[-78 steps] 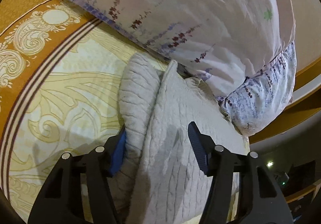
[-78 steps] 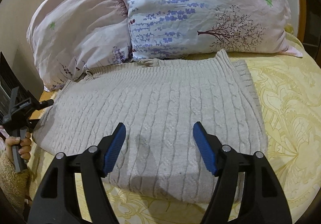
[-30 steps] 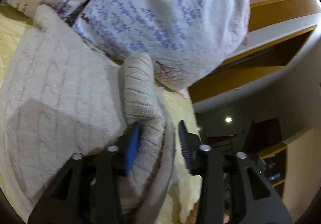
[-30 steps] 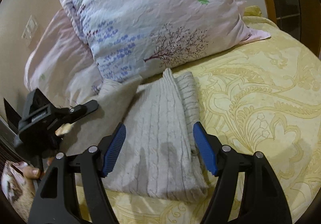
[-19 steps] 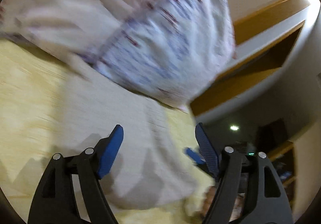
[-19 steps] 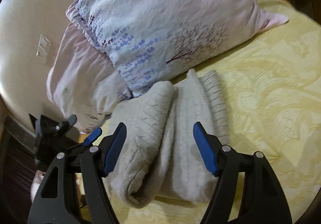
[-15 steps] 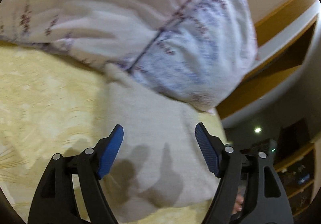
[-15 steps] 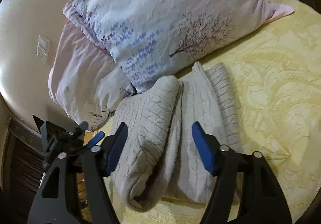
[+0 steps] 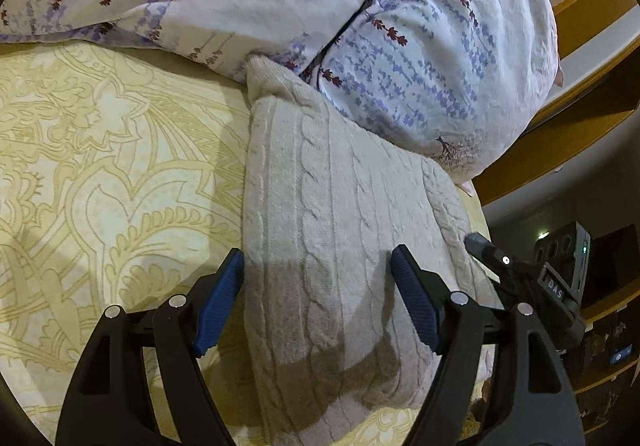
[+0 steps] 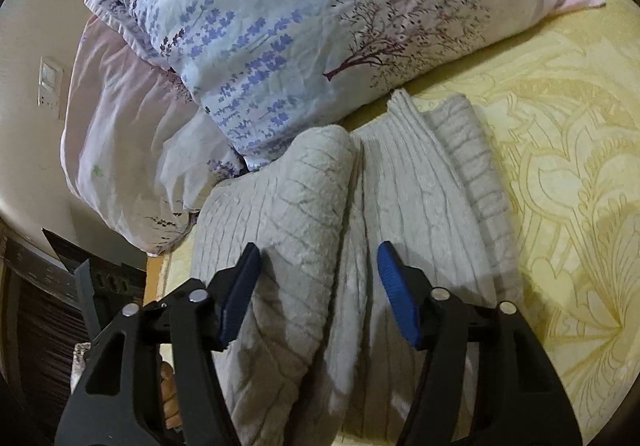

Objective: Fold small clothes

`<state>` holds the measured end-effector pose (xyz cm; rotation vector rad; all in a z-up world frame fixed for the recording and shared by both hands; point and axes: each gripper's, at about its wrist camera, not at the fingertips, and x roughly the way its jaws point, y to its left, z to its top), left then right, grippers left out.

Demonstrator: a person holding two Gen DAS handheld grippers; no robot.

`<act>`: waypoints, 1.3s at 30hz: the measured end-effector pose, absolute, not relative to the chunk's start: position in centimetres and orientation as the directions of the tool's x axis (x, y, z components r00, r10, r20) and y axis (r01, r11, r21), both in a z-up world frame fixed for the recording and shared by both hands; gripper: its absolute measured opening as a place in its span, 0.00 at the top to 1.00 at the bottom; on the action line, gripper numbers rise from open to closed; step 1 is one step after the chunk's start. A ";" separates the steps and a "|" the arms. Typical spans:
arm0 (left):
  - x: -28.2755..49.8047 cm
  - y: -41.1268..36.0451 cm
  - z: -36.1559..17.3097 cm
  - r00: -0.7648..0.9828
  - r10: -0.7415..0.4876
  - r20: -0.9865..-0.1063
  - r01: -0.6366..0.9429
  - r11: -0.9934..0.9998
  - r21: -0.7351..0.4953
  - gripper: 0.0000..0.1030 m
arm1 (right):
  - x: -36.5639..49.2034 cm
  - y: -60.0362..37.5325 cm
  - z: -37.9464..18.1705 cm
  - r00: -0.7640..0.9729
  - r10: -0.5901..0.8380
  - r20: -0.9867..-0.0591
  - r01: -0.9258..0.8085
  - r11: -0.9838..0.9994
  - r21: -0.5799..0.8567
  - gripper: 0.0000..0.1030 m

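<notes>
A cream cable-knit sweater (image 9: 340, 206) lies folded lengthwise on the yellow bedspread (image 9: 100, 166), its far end against the pillows. My left gripper (image 9: 316, 258) hovers over its near end. Its jaws are opening and stand wide, with the knit below them and nothing pinched. In the right wrist view the sweater (image 10: 420, 206) has its left part rolled over the middle. My right gripper (image 10: 319, 252) straddles that rolled fold. Its jaws are closing, with the blue pads not pressing on the knit. The right gripper's black body (image 9: 532, 286) shows beside the sweater in the left wrist view.
Two floral pillows (image 10: 300, 6) lean against the head of the bed behind the sweater. A wooden bed frame (image 9: 580, 26) and dark furniture lie past the bed's edge. A hand (image 10: 168, 398) shows at the lower left. Open bedspread (image 10: 580, 166) spreads to the right.
My left gripper let go of the sweater's side and opened wide; that side now lies rolled over the middle. The right gripper's jaws narrowed and came closer over the fold.
</notes>
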<state>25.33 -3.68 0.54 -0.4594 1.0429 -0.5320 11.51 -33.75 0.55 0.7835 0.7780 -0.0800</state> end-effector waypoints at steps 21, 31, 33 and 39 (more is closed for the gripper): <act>24.7 -5.7 1.5 0.397 -0.648 -0.650 0.232 0.756 -0.612 0.24 | 7.9 -36.0 4.4 0.809 0.007 -0.587 0.344 0.805 0.484 0.88; 24.1 -7.9 0.9 0.353 -0.676 -0.647 0.266 0.736 -0.623 0.24 | 6.3 -38.4 3.7 0.801 -0.051 -0.596 0.397 0.791 0.466 0.88; 24.0 -8.1 0.8 0.348 -0.683 -0.642 0.270 0.729 -0.630 0.24 | 6.2 -38.4 4.2 0.811 -0.062 -0.582 0.390 0.798 0.458 0.88; 23.5 -7.9 0.4 0.345 -0.697 -0.629 0.269 0.715 -0.645 0.25 | 7.6 -40.3 0.8 0.728 -0.027 -0.685 0.459 0.761 0.459 0.87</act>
